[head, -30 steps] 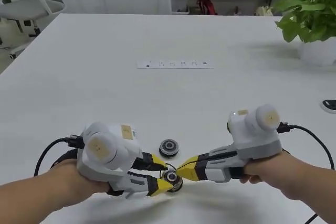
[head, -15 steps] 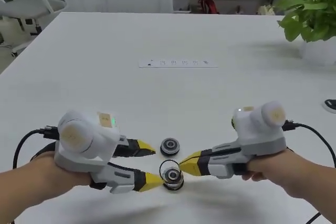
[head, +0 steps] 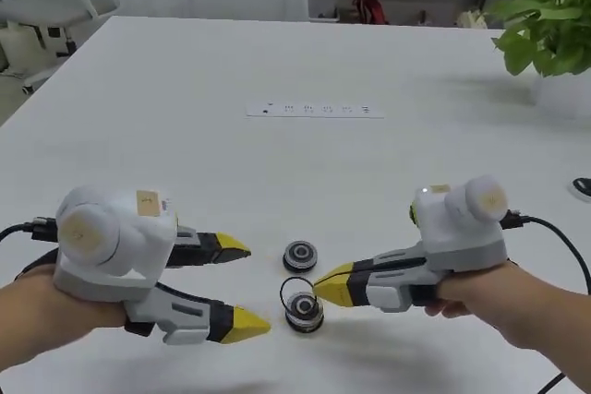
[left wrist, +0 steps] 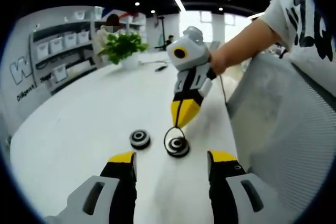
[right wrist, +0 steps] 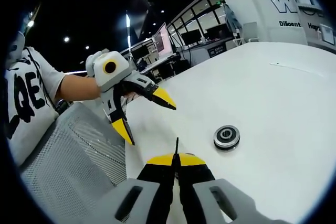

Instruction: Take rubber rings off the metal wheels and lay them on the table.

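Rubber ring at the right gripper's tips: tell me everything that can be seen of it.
The rubber ring is a thin black loop, limp and flexible-looking, unbroken as far as can be seen. Its upper end is pinched between the shut yellow tips of the right gripper; in the right gripper view a short black strand pokes up between them. From there it droops to the near metal wheel on the white table. Whether its lower end is caught on the wheel or only rests against it cannot be told.
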{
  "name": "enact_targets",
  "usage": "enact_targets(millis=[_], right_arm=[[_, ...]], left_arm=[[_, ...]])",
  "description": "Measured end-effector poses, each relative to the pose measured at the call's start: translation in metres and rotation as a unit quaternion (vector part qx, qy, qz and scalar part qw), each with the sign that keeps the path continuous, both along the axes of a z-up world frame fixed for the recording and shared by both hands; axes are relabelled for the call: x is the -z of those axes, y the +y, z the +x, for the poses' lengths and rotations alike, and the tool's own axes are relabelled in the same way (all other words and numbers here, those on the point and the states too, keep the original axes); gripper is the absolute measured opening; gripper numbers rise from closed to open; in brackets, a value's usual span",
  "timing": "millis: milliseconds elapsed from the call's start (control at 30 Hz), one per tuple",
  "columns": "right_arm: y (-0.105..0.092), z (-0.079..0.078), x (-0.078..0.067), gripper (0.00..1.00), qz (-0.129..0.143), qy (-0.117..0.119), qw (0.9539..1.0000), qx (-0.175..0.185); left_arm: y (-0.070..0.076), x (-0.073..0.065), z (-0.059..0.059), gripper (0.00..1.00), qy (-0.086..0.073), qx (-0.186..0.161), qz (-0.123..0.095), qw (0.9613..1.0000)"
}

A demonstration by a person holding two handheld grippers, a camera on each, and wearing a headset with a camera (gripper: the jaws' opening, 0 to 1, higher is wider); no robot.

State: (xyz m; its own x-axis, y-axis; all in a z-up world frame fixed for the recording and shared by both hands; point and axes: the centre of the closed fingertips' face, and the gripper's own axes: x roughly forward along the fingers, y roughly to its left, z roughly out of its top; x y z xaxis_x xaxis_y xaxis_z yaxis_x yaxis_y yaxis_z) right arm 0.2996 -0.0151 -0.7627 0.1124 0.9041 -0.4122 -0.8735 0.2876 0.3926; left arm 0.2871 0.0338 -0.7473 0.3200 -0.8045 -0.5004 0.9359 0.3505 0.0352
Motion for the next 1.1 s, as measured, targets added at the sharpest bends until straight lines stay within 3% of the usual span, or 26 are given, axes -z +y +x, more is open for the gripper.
enact_targets(millis=[567,1100], right_arm=[[0.007,0.001,-0.011,0.00,0.014,0.002,0.9999,0.000],[0.029,-0.004,-0.013,0.00,0.014,0.005,0.9998,-0.016]], left_arm=[[0.026,-0.001,-0.006,0.66,0.005,-0.035,-0.008,0.9993],[0.051,-0.002,-0.002,0.70,-0.001,-0.065,-0.008,0.9979]])
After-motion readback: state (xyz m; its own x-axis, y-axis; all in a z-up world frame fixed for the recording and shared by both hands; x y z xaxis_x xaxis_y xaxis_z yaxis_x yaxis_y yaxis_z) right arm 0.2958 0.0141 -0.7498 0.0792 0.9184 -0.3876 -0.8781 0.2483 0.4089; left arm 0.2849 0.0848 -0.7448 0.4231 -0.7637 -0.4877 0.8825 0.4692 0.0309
